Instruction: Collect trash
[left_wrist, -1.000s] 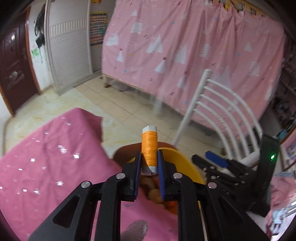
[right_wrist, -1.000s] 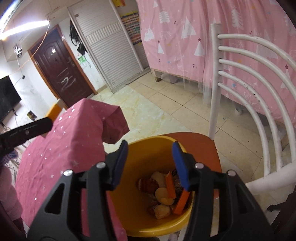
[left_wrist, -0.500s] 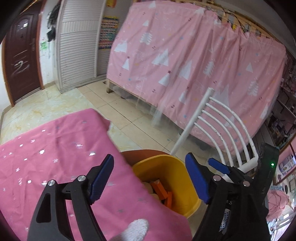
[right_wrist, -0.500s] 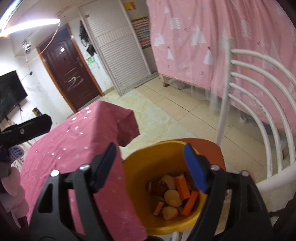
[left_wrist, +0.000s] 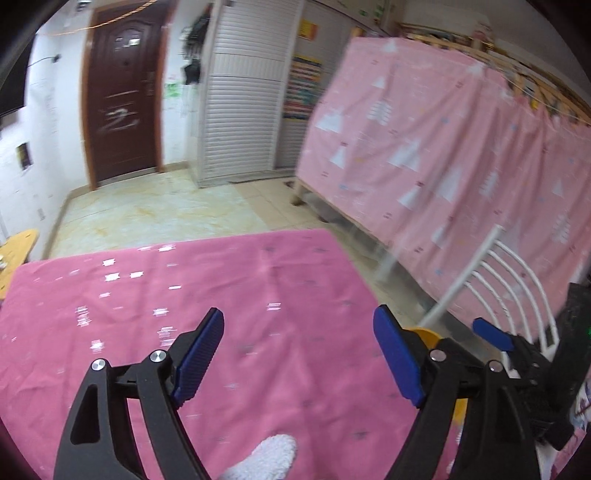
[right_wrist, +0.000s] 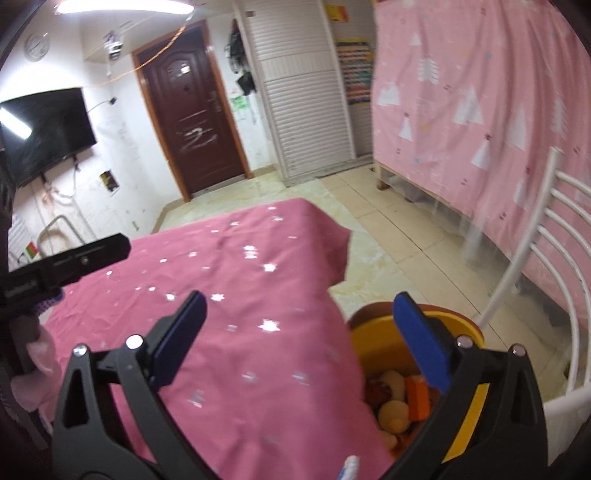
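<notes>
Both tools, left tool (left_wrist: 298, 354) and right tool (right_wrist: 309, 339), are opening, nothing between them; no legible writing.

Room lit by ceiling strip light (right_wrist: 125, 5), glare blown out there. Motion blur smeared across both views. Edges bent, corners vignetted black.

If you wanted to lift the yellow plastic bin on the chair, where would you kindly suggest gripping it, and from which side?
I would grip the yellow plastic bin by its thin upper rim on the side nearest the pink star-print tablecloth, coming down from above with one finger inside and one outside. The mouth is open and upright, and the white chair back crowds the far side.
</notes>
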